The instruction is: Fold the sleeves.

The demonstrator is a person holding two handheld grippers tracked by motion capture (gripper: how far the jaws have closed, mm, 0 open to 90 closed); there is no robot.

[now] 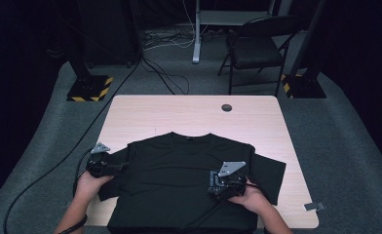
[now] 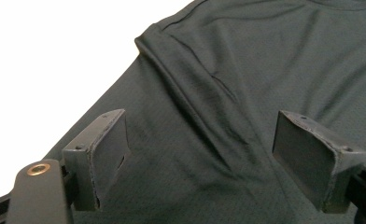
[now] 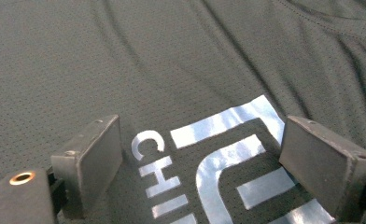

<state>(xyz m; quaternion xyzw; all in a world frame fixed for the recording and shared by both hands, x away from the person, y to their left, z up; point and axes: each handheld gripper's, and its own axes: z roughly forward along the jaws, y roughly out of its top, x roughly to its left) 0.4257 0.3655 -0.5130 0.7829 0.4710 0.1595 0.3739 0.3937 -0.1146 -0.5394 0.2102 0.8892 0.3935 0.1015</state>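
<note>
Now we've got the black T-shirt (image 1: 179, 180) spread flat on the near half of the table (image 1: 189, 114), collar to the far side. Our left gripper (image 2: 200, 154) hovers over the left sleeve fold, jaws wide apart with nothing pinched. Our right gripper (image 3: 200, 163) sits over the white printed logo (image 3: 218, 158), jaws likewise apart. We judge this the start of folding; next we need to pinch fabric on each side.
</note>
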